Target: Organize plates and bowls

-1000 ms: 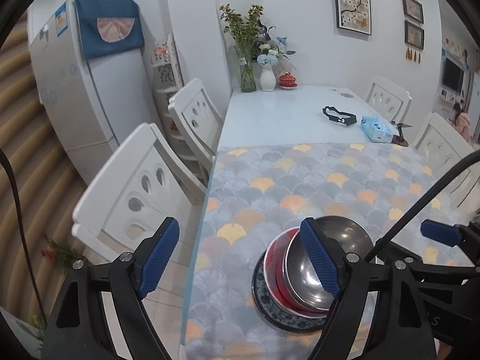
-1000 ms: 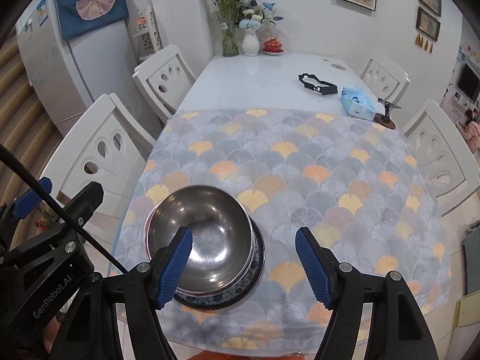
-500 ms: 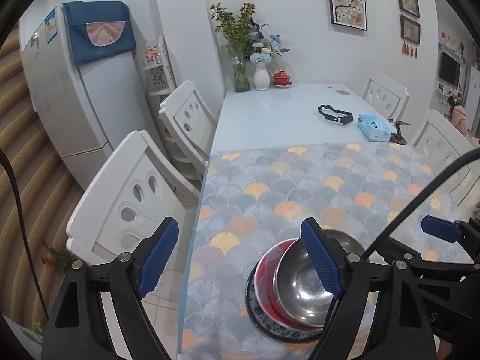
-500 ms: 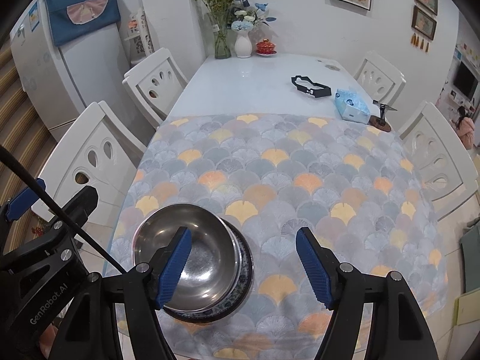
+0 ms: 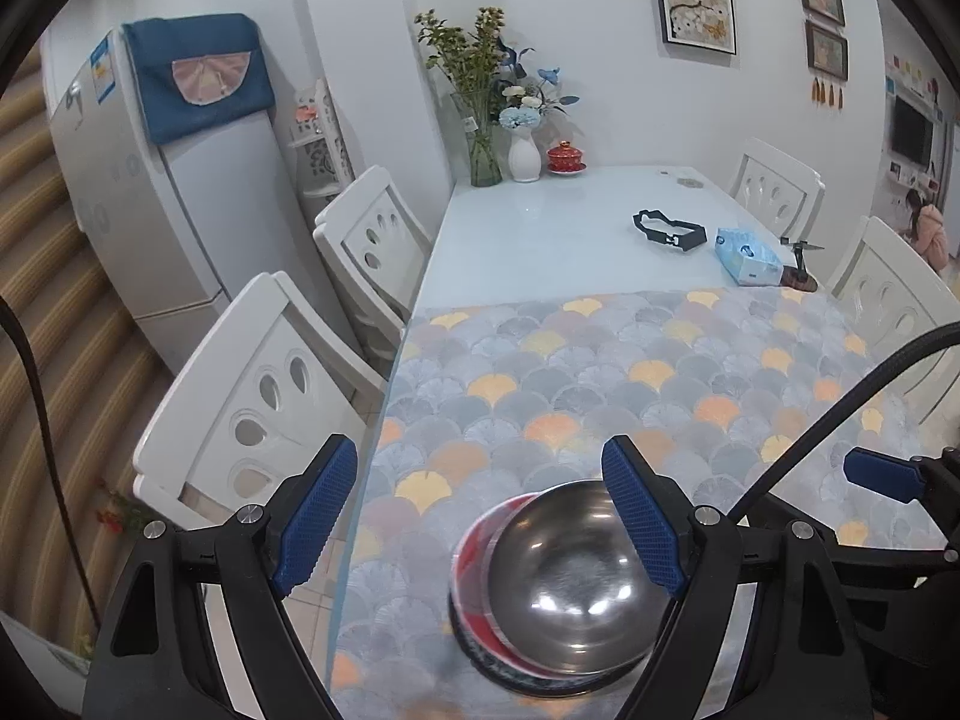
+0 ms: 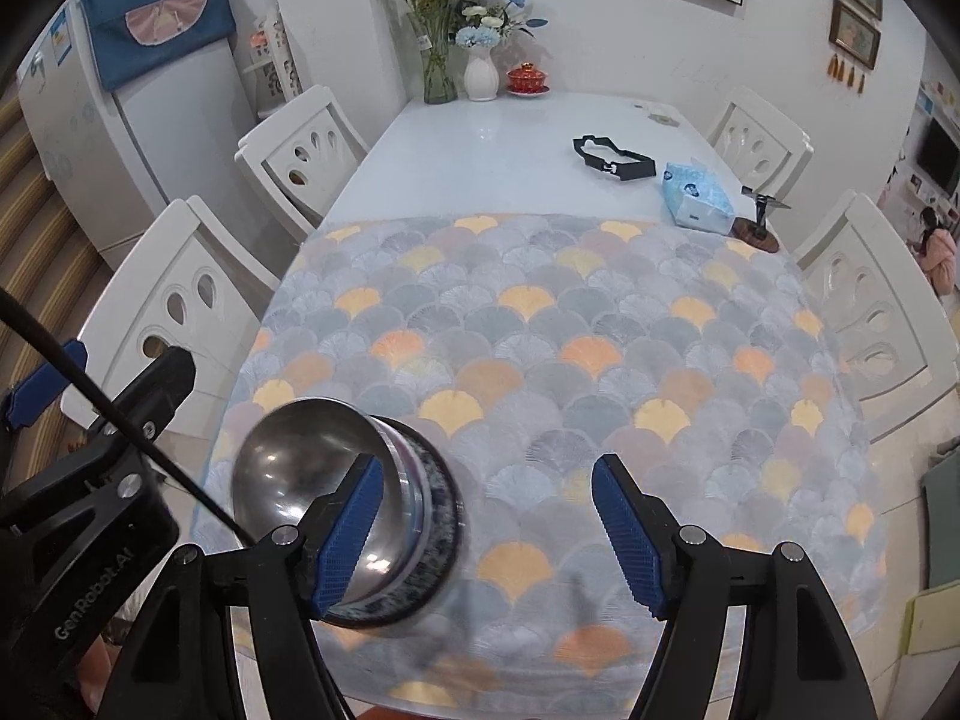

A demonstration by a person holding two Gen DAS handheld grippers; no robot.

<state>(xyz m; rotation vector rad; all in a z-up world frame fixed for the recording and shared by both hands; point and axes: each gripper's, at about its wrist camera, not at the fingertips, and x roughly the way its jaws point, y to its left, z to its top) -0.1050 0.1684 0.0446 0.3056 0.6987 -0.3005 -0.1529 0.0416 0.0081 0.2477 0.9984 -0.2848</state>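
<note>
steel bowl (image 5: 570,576) nested in red bowl (image 5: 474,564) on plate (image 6: 441,516); left gripper (image 5: 480,516) and right gripper (image 6: 486,531) beside it, both wide, empty.

Stacked dishes near the counter's front left corner

A shiny steel bowl (image 5: 570,576) sits open side up inside a red bowl (image 5: 474,558), and both rest on a dark, speckled blue plate (image 6: 435,516) at the bottom. The steel bowl sits off-centre, leaving a crescent of red showing on its left. The stack stands on the counter (image 6: 540,324), close to its edge; its outline is blurred.
</note>
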